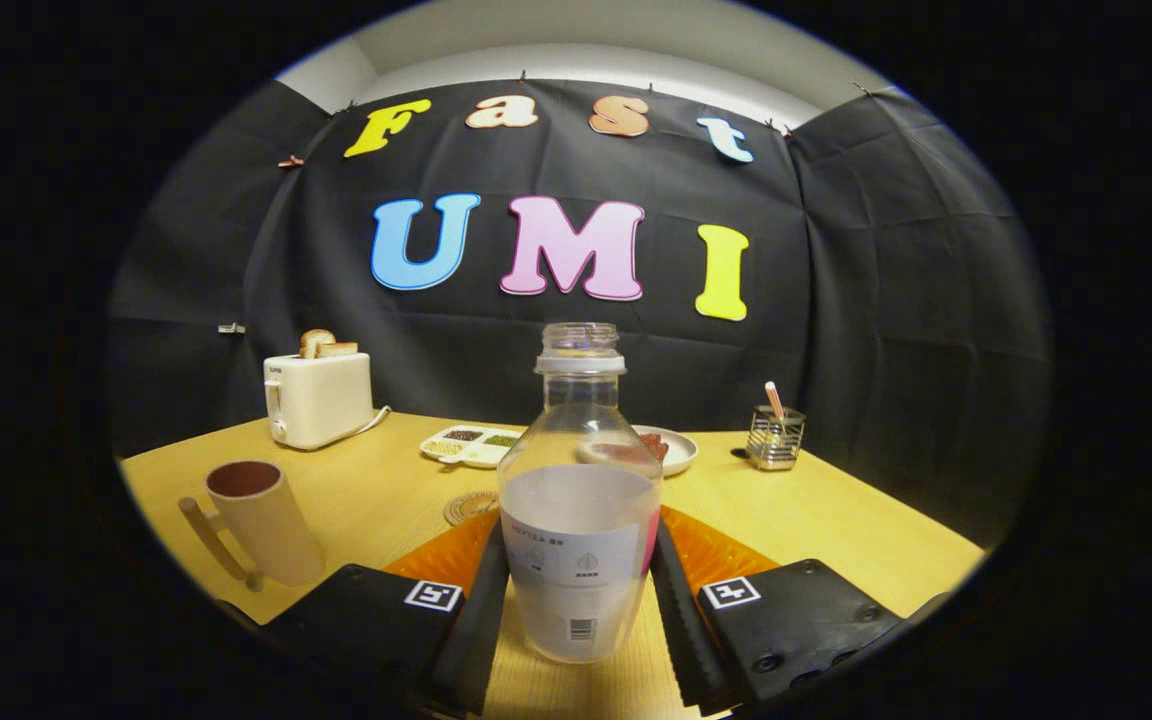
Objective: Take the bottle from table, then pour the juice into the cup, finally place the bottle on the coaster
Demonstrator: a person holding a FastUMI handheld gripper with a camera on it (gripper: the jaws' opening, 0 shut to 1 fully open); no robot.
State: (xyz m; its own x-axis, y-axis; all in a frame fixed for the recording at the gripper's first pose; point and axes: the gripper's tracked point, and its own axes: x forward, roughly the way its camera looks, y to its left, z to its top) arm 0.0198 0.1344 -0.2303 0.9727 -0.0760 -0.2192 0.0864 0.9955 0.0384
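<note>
A clear plastic bottle (579, 520), uncapped and about half full of pale, cloudy juice, stands upright between my fingers. My gripper (579, 560) is shut on the bottle, with one finger pressing each side of its labelled lower body. A beige cup (261, 520) with a handle and a dark inside stands on the wooden table (836, 520), to the left of the left finger. A round woven coaster (466, 507) lies just beyond the left fingertip, partly hidden by the bottle.
An orange ribbed mat (726, 552) lies under and beyond the fingers. Along the back of the table stand a white toaster (318, 398) with bread, a divided snack tray (469, 445), a plate (671, 450) of red food and a wire holder (774, 438).
</note>
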